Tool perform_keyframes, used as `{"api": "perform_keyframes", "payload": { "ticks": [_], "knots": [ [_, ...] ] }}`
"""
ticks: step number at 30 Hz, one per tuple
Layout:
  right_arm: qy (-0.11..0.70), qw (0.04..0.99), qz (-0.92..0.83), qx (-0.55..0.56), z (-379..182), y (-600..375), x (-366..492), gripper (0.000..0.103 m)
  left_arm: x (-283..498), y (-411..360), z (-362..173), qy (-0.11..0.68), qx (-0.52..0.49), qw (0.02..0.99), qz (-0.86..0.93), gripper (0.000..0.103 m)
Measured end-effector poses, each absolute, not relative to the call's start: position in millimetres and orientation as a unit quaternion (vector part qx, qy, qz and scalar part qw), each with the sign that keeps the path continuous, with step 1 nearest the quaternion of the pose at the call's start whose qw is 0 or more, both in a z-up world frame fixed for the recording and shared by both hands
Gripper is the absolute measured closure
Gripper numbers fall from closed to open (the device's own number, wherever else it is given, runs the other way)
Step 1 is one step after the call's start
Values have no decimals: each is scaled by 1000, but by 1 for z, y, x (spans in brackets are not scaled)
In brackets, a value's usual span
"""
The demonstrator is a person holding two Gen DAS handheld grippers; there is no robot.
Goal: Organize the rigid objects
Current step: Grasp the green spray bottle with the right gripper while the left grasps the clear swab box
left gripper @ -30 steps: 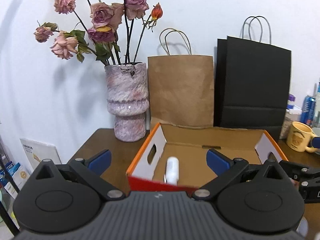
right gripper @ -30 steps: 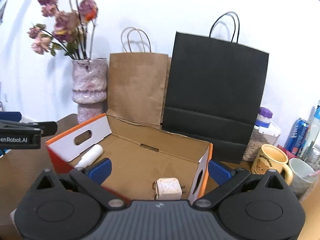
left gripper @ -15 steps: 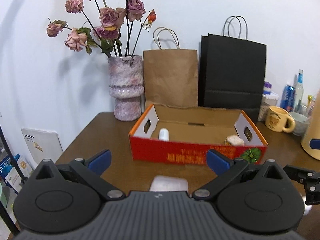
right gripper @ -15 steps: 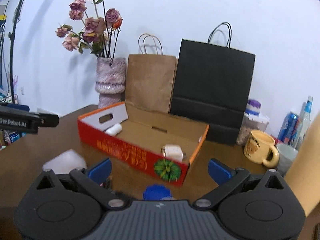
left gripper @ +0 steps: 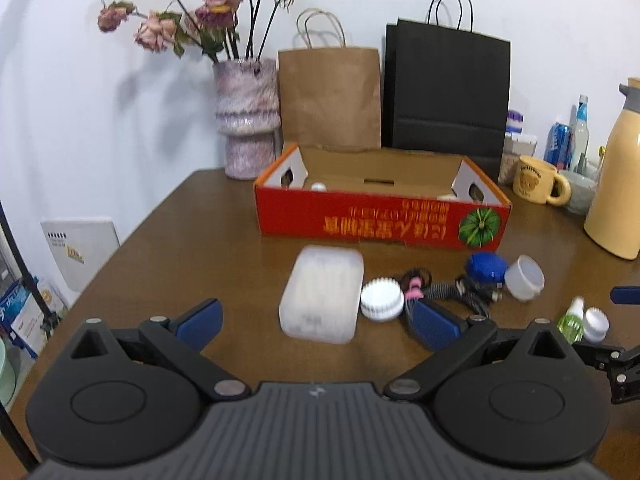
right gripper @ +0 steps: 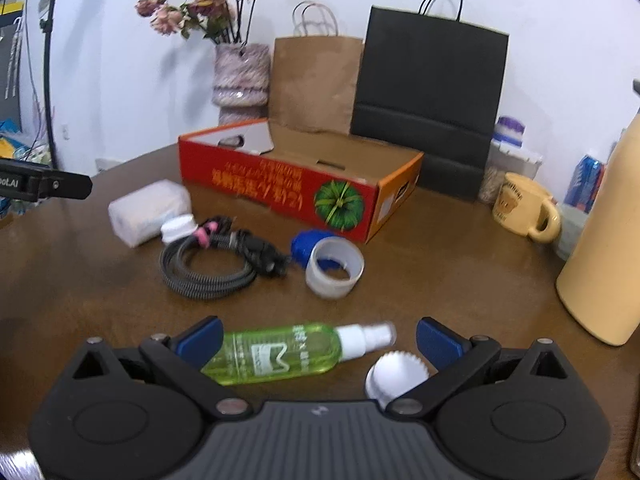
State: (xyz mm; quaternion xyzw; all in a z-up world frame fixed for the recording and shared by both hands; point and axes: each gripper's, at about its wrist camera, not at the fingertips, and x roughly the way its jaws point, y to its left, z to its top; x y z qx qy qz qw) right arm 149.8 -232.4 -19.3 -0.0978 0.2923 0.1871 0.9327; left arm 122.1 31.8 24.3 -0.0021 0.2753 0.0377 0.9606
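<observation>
Spray bottle [right gripper: 276, 354] lies on the desk [right gripper: 440, 280] between the right gripper's [right gripper: 318, 342] released jaws, long axis crosswise; the left gripper [left gripper: 316, 320], also released, faces the white case [left gripper: 322, 294].

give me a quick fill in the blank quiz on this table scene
1. The spray bottle lying between the right hand-held gripper's fingers is ____ in colour.
2. The cardboard box has a ____ front.
3. The paper bag behind the box, beside the brown one, is ____.

Missing words: green; red; black
</observation>
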Motion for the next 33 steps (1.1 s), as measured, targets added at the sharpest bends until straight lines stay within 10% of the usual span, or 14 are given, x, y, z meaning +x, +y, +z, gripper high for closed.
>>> {"api": "perform_keyframes", "payload": {
  "ticks": [24,27,29,33],
  "knots": [
    [326,928,182,4,-30,-230,170,1,94,39,20,280,-14,959,49,0],
    [337,929,152,15,-32,-224,174,13,95,39,18,282,-16,958,46,0],
    [349,927,136,18,-35,-219,178,46,94,40,17,282,-16,958,46,0],
    [357,924,133,13,-41,-209,177,55,97,45,15,285,-21,957,49,0]
  ]
}}
